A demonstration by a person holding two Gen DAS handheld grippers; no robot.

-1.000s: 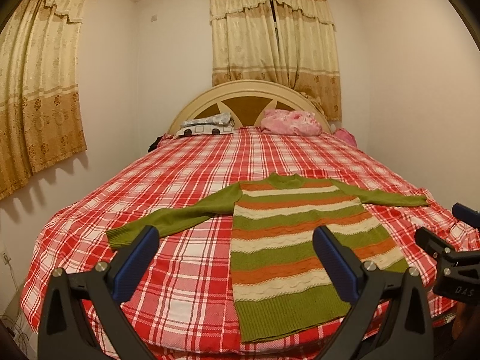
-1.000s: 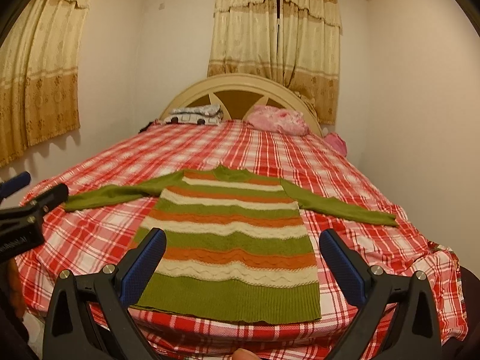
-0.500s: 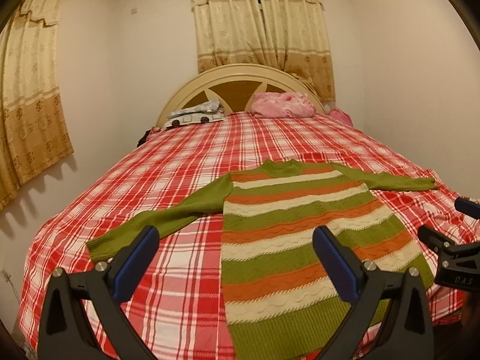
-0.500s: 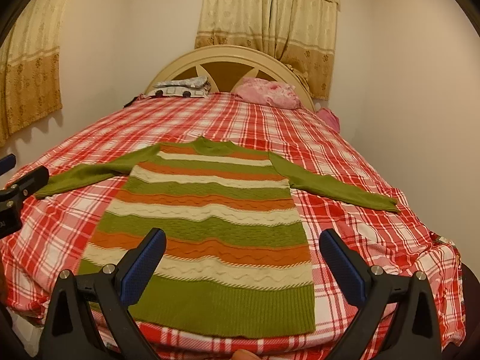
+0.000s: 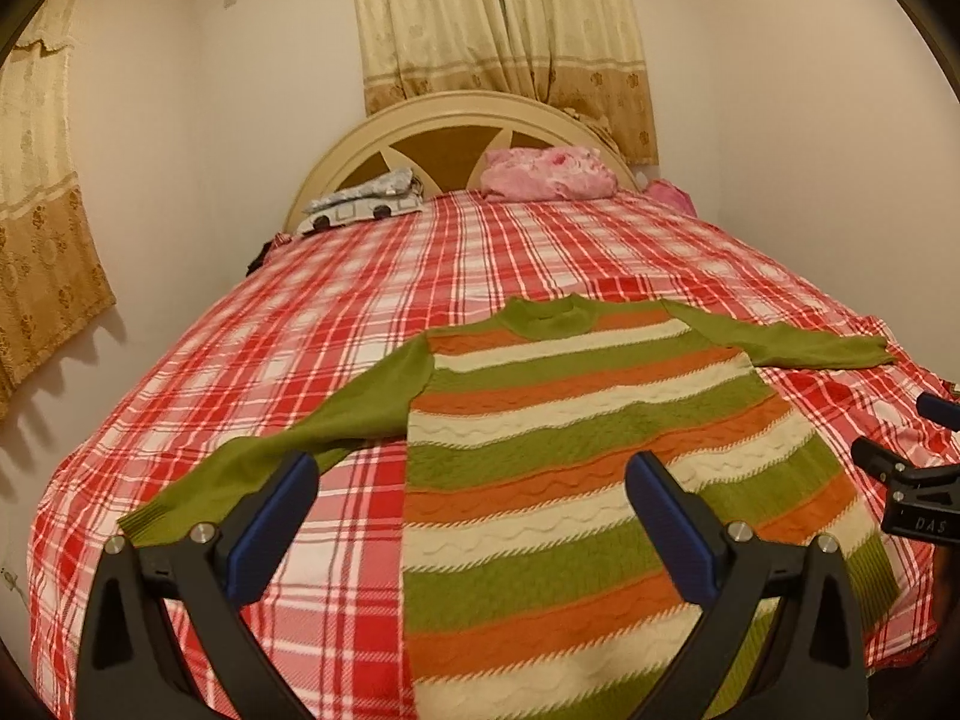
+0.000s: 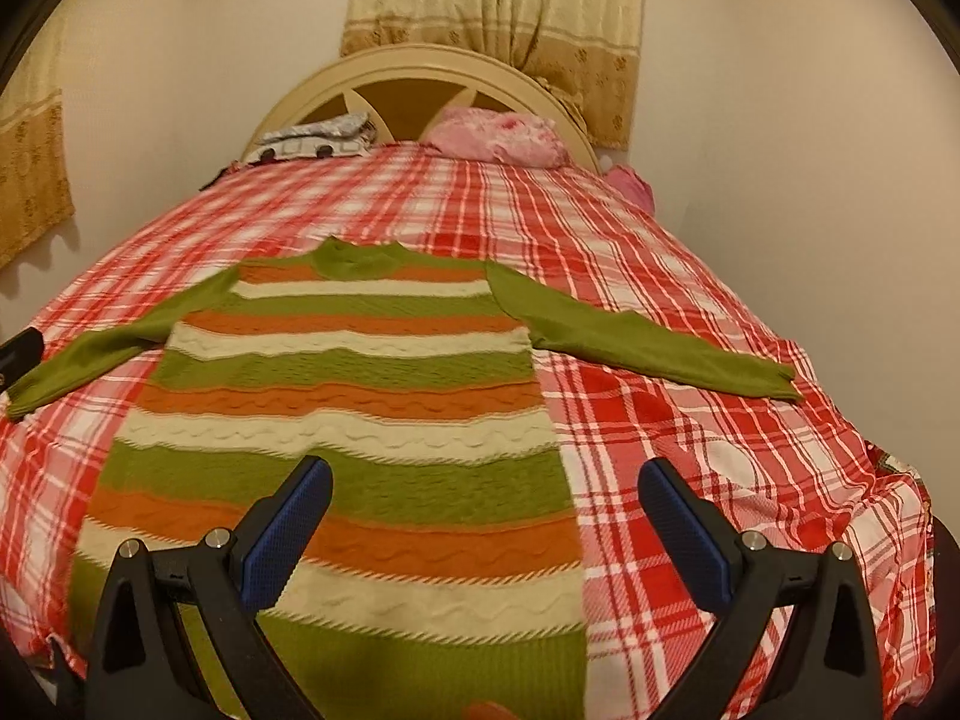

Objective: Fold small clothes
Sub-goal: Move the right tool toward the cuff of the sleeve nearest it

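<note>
A small knit sweater (image 5: 576, 450) with green, orange and cream stripes and green sleeves lies flat on the bed, neck toward the headboard, sleeves spread out. It also shows in the right wrist view (image 6: 360, 420). My left gripper (image 5: 471, 516) is open and empty, above the sweater's left side near the left sleeve (image 5: 288, 450). My right gripper (image 6: 486, 516) is open and empty, above the sweater's lower right edge. The right sleeve (image 6: 648, 348) stretches out to the right.
The bed has a red and white plaid cover (image 5: 360, 300) and a curved headboard (image 5: 456, 120). A pink pillow (image 5: 546, 174) and a folded grey bundle (image 5: 366, 204) lie at the head. Walls and curtains surround the bed. The right gripper shows at the left wrist view's right edge (image 5: 906, 480).
Both grippers have moved forward and lower over the bed, so the sweater looks larger and closer. The sweater has not moved. Both stay open.
</note>
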